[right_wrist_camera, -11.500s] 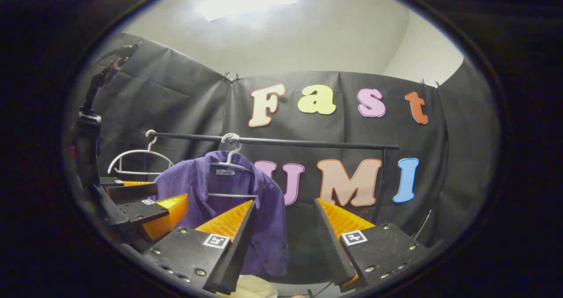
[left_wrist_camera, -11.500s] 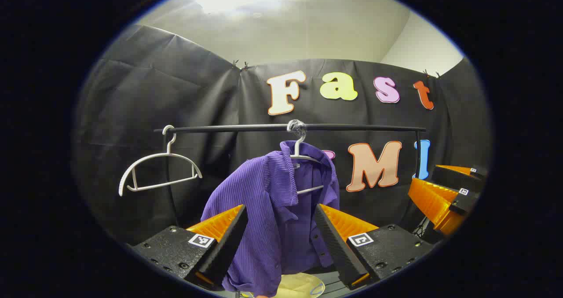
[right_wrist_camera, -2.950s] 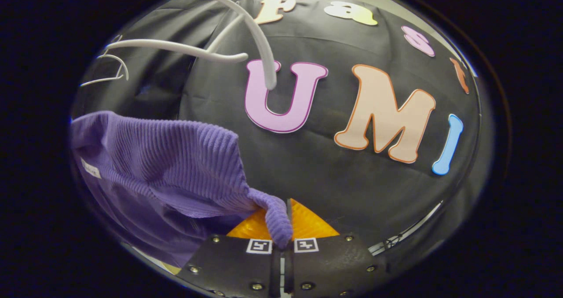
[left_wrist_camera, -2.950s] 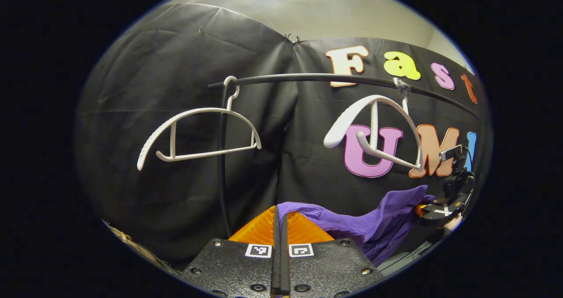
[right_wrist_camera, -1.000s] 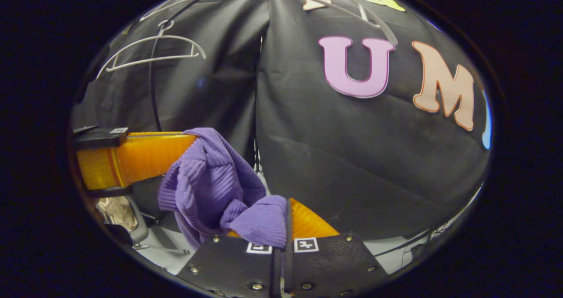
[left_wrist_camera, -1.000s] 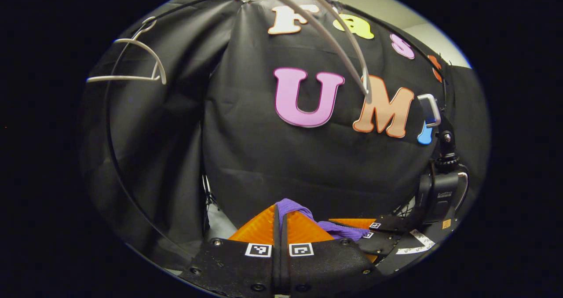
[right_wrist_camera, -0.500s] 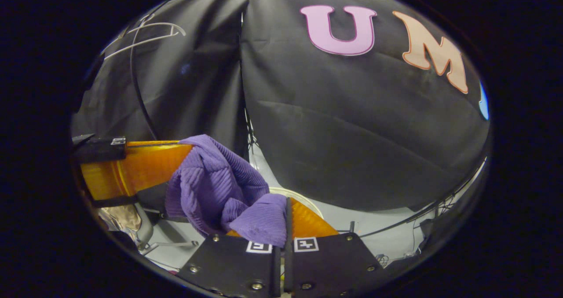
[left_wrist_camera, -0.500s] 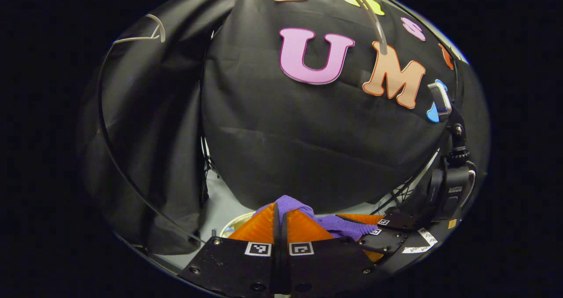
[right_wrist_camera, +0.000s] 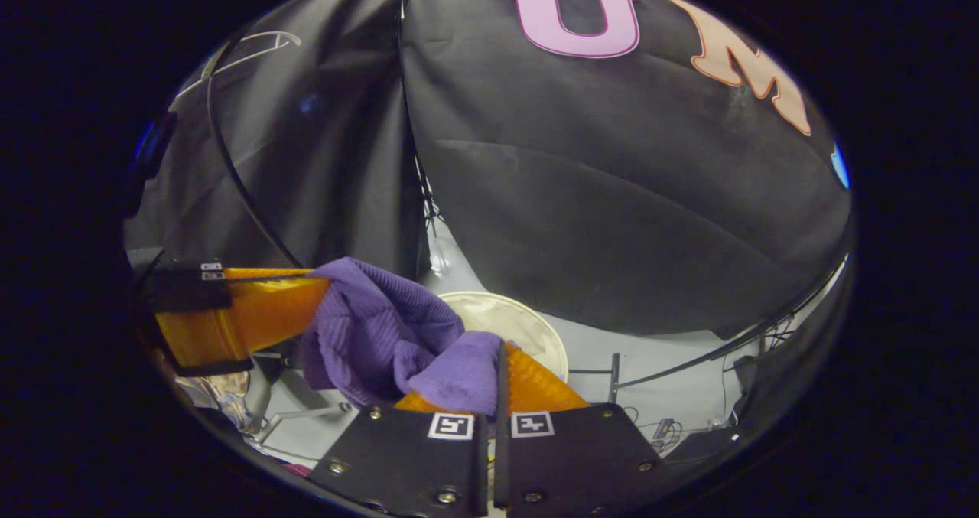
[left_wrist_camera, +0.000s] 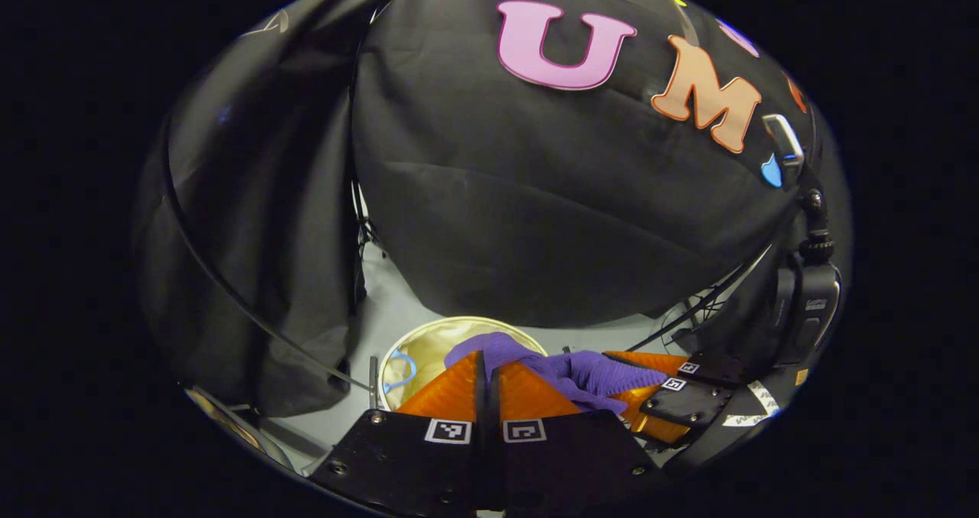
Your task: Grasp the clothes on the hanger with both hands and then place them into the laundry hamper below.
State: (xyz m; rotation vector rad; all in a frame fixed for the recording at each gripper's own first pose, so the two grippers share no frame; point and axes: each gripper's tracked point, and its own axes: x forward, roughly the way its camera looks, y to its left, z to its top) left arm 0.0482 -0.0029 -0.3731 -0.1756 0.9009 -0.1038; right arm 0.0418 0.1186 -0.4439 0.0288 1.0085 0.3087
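The purple ribbed shirt (left_wrist_camera: 589,371) is bunched between my two grippers. My left gripper (left_wrist_camera: 483,365) is shut on one fold of it, and the right gripper (left_wrist_camera: 658,395) sits close at the lower right of the left gripper view. In the right gripper view my right gripper (right_wrist_camera: 499,357) is shut on the shirt (right_wrist_camera: 382,334), and the left gripper (right_wrist_camera: 317,292) comes in from the left holding the other end. The round cream laundry hamper (left_wrist_camera: 424,343) stands open on the floor below and just beyond the grippers; its rim (right_wrist_camera: 535,327) shows past the shirt.
The black rack pole (left_wrist_camera: 229,288) curves down at the left. An empty white hanger (right_wrist_camera: 245,50) hangs high on the rack at the upper left. Cables and stand legs (right_wrist_camera: 673,373) lie on the grey floor by the booth wall.
Both grippers have gone down with the shirt. The hangers have slid up towards the top edge, and the hamper and floor now show below.
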